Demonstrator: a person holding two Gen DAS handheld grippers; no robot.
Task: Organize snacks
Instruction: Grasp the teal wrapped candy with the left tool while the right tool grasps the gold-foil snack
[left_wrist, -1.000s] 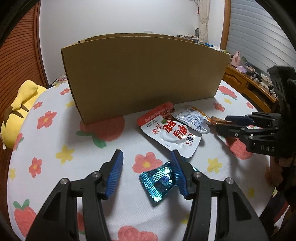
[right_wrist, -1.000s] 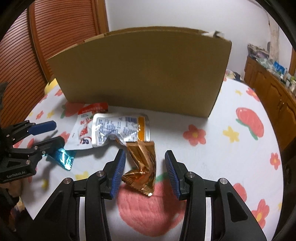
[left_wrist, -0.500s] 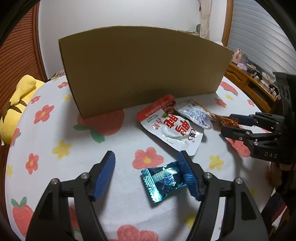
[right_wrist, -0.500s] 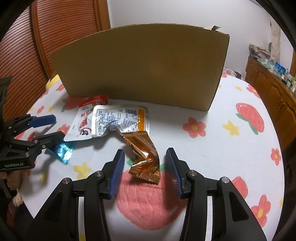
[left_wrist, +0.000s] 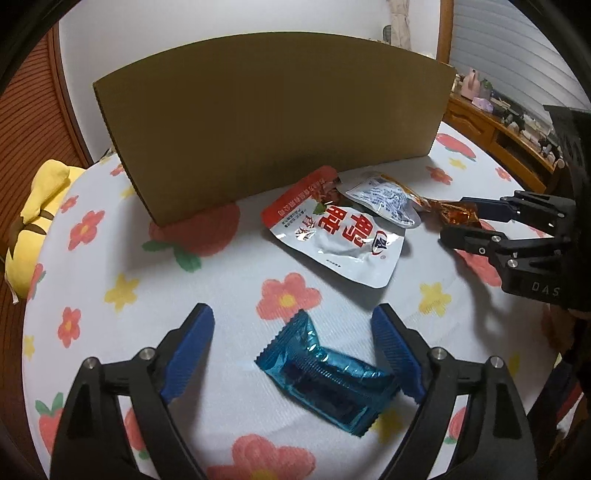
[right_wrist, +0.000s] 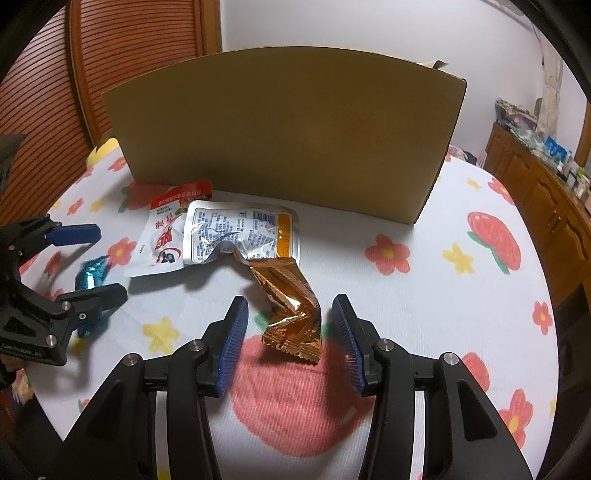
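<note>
box (right_wrist: 280, 133) inside: hidden | silver pouch (left_wrist: 384, 201) overlaps red-white pouch (left_wrist: 332, 243) corner

Your left gripper (left_wrist: 293, 349) has spread its fingers much wider over the last second. A second ago its right finger pressed against the blue candy wrapper (left_wrist: 327, 380); now the wrapper lies between the two fingers, touching only the right one at its far end. The wrapper has also turned, lying more lengthwise across the gap. Your right gripper (right_wrist: 288, 338) has opened too, so the gold wrapper (right_wrist: 291, 314) now has clear space on both sides. Both grippers sit lower, nearer the surface (right_wrist: 424, 295).
</note>
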